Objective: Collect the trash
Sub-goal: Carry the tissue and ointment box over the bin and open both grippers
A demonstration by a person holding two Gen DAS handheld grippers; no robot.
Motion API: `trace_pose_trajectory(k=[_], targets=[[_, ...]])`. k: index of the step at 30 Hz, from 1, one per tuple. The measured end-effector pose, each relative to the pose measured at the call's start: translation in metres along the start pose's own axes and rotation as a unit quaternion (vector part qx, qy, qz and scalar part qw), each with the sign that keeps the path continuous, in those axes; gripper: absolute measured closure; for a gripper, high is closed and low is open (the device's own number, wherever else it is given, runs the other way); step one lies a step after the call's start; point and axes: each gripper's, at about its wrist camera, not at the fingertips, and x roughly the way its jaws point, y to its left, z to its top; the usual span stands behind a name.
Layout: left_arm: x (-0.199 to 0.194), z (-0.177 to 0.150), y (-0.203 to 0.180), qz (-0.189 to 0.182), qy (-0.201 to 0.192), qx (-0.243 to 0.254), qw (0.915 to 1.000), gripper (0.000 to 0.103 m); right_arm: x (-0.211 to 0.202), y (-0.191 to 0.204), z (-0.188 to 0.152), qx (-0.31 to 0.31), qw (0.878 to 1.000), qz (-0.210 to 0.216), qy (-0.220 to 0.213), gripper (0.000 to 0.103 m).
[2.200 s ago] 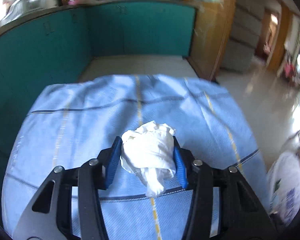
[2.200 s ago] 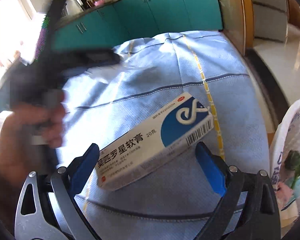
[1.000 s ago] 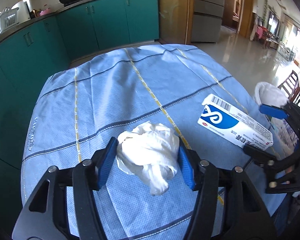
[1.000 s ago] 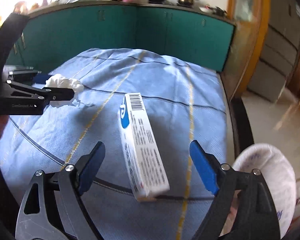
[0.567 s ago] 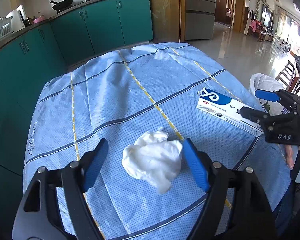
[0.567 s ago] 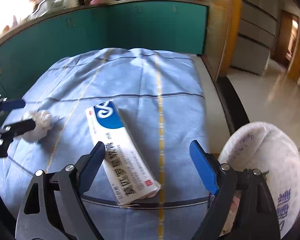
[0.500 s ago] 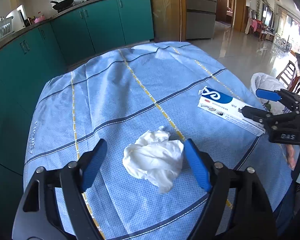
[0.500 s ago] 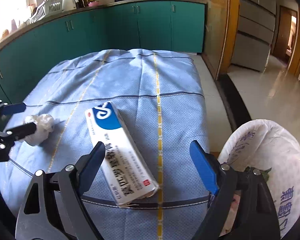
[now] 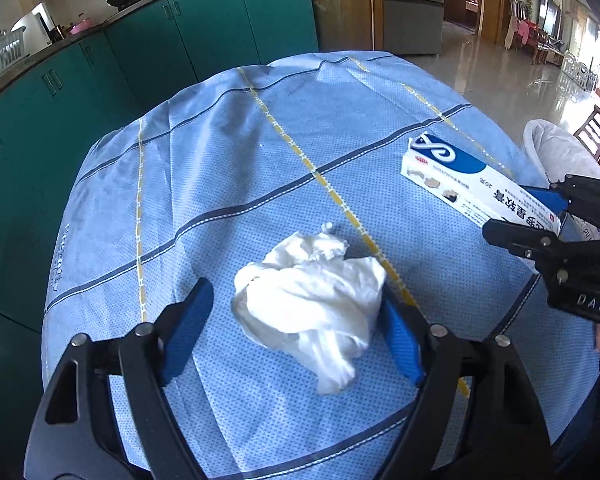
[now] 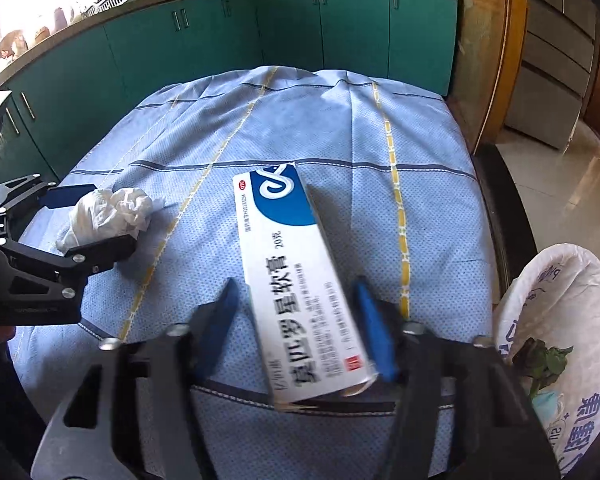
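Note:
A crumpled white tissue (image 9: 312, 292) lies on the blue tablecloth (image 9: 220, 152) between the blue pads of my left gripper (image 9: 296, 320). The jaws stand apart; the right pad touches the tissue and the left pad stands clear of it. The tissue also shows in the right wrist view (image 10: 108, 212). A white and blue medicine box (image 10: 296, 272) lies on the cloth between the pads of my right gripper (image 10: 300, 328), which have narrowed around it; the right pad touches it and a gap shows at the left pad. The box also shows in the left wrist view (image 9: 472, 184).
A white plastic trash bag (image 10: 564, 328) with green leaves inside hangs beside the table at the right. Teal kitchen cabinets (image 10: 260, 40) run behind the table. A wooden door frame (image 10: 500, 40) and tiled floor lie to the right.
The left gripper let go of the tissue and now stands open around it. The right gripper's jaws have narrowed around the box, whose near end has risen.

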Motion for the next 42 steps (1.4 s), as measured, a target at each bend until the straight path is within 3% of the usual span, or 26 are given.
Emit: trace_pose_trajectory(k=[1,6,12,18,23,31,42], targets=[[0.0,0.0,-0.002,0.0,0.0,0.003,1.0,0.035,-0.001,-0.001,0.0,0.002,1.0,0.005,0.001,0.057],[-0.003,0.001,-0.008,0.015,-0.007,0.012,0.9998,0.047,-0.008,-0.004,-0.001,0.01,1.0,0.009,-0.01,0.058],[-0.028,0.01,-0.021,0.009,-0.051,0.014,0.9986,0.05,-0.041,-0.011,-0.001,0.016,0.998,0.001,-0.062,0.058],[-0.064,0.033,-0.06,-0.027,-0.121,0.004,0.9922,0.05,-0.09,-0.034,-0.009,0.033,0.991,-0.049,-0.121,0.058],[-0.082,0.047,-0.12,-0.08,-0.165,0.016,0.983,0.05,-0.124,-0.079,-0.027,0.077,0.983,-0.099,-0.136,0.058],[-0.072,0.055,-0.208,-0.124,-0.169,0.06,0.976,0.05,-0.158,-0.154,-0.075,0.149,0.965,-0.173,-0.127,0.058],[-0.029,0.06,-0.292,-0.162,-0.147,0.065,0.9736,0.05,-0.178,-0.199,-0.117,0.216,0.95,-0.196,-0.113,0.058]])
